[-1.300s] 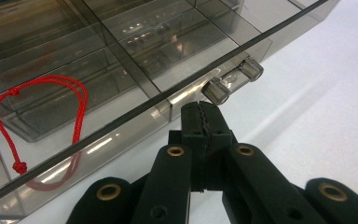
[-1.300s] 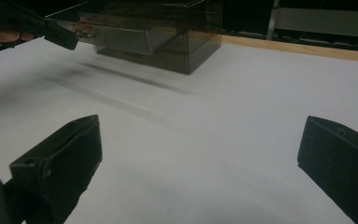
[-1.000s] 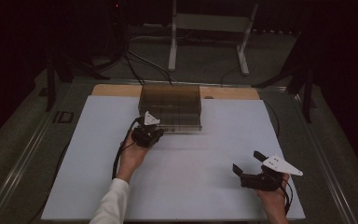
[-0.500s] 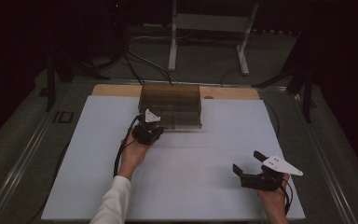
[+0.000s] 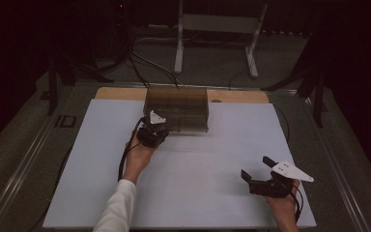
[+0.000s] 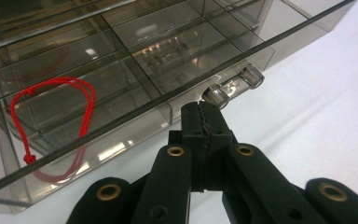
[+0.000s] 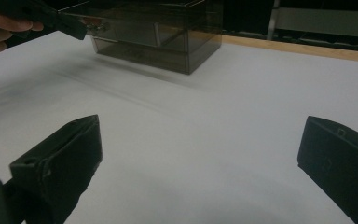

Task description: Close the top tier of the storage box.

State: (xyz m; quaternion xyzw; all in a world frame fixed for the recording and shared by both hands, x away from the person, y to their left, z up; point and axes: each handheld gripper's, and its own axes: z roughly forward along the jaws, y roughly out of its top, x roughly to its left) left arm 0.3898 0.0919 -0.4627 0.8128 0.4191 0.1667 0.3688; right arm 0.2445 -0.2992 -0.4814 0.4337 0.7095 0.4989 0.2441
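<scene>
A smoky clear compartment box point(image 5: 176, 108) stands at the far middle of the white mat. In the left gripper view its lid point(image 6: 177, 56) covers several compartments, and a red cord loop point(image 6: 51, 107) lies in a left one. My left gripper point(image 5: 154, 133) point(image 6: 204, 116) is shut at the box's front edge. Its tips sit just below a clear latch point(image 6: 233, 86), with nothing visible between the jaws. My right gripper point(image 5: 256, 167) point(image 7: 200, 140) is open and rests low over the mat at the near right, empty. The box point(image 7: 158, 32) and the left gripper point(image 7: 51, 18) lie far ahead of it.
The white mat point(image 5: 198, 183) covers most of the table, with a wooden strip point(image 5: 121, 93) along its far edge. Metal rails point(image 5: 24, 159) run down both table sides. A white stand point(image 5: 217, 29) and cables lie on the floor beyond.
</scene>
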